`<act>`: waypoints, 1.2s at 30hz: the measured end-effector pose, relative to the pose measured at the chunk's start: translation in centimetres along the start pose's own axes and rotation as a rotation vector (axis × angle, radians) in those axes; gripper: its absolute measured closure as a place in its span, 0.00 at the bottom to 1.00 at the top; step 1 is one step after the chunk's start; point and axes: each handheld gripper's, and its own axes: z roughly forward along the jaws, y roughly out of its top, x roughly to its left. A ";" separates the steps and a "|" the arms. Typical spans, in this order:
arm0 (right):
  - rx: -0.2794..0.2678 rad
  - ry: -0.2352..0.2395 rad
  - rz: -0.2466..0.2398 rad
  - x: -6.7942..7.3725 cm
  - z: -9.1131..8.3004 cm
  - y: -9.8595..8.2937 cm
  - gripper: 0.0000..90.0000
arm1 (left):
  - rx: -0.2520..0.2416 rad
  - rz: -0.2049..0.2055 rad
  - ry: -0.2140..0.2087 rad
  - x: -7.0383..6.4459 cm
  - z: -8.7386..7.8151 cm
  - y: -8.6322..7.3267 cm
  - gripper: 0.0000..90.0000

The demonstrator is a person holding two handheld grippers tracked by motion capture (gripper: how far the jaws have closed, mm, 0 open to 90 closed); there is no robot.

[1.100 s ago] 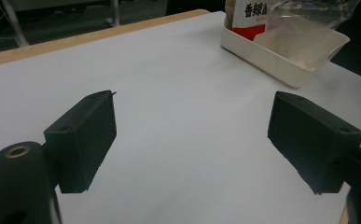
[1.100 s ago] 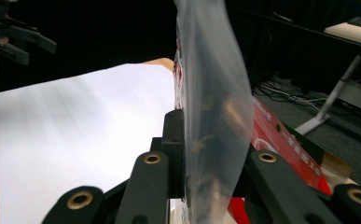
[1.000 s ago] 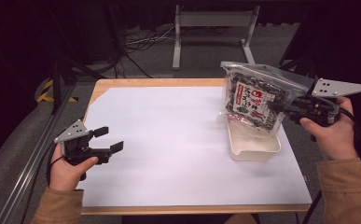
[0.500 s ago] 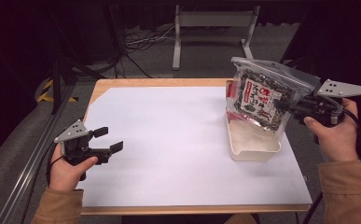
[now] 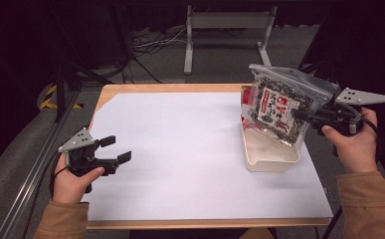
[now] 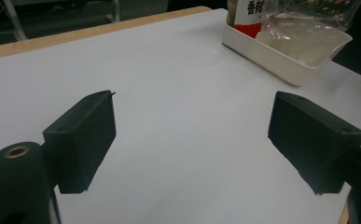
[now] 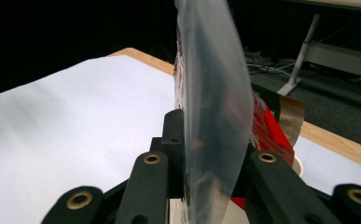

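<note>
Right claw (image 5: 299, 115): clamped on the side edge of the snack bag (image 5: 279, 107), jaws pressed against the clear plastic from both sides in the right gripper view.
Snack bag: held up in the air, tilted, its lower end hanging just above the white tray (image 5: 267, 152); dark contents and a red-and-white label show through.
White tray: on the right part of the surface (image 5: 190, 149), near its far edge.
Left claw (image 5: 116, 149): jaws wide apart, holding nothing, low over the left side of the surface, well apart from the tray.
</note>
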 end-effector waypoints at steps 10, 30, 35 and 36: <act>0.045 -0.032 -0.009 0.4 0.8 -0.5 0.84 | -0.003 0.001 0.002 0.1 -0.1 -0.1 0.17; 0.101 -0.019 -0.007 0.8 1.8 -2.7 0.84 | 0.007 -0.007 0.002 0.2 0.0 -0.2 0.17; 0.115 -0.020 -0.015 1.0 2.3 -3.2 0.84 | 0.005 -0.006 0.003 0.3 -0.1 -0.2 0.17; 0.116 -0.018 -0.012 1.0 2.4 -3.4 0.84 | 0.007 -0.009 0.003 0.3 -0.1 -0.2 0.17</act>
